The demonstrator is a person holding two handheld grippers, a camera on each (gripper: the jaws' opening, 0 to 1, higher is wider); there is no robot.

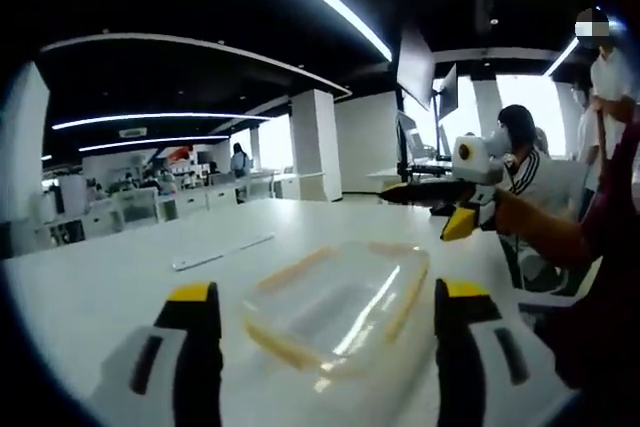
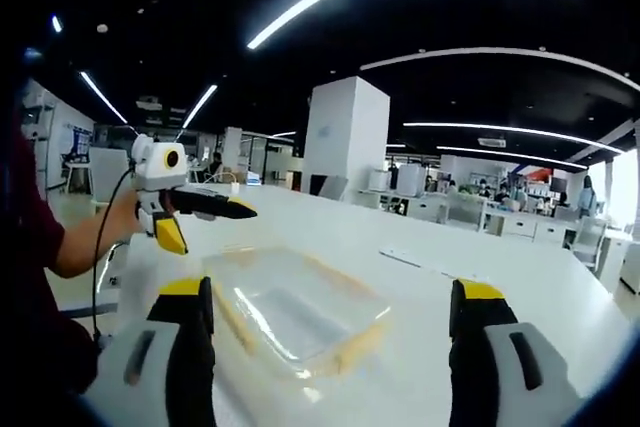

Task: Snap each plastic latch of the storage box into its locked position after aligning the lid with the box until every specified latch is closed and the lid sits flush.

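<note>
Yellow-tipped jaws of both the left gripper [image 1: 325, 322] and the right gripper [image 2: 330, 322] stand open and empty, each facing from opposite sides the clear storage box [image 1: 335, 307] lying on the white surface [image 1: 110, 287], just ahead between them.

Storage box on the table, between both grippers

The storage box [image 1: 335, 307] lies on the table [image 1: 110, 282], lid on top; a flat strip [image 1: 222, 252] lies behind it, the right gripper [image 1: 455, 209] hovers beyond.
</note>
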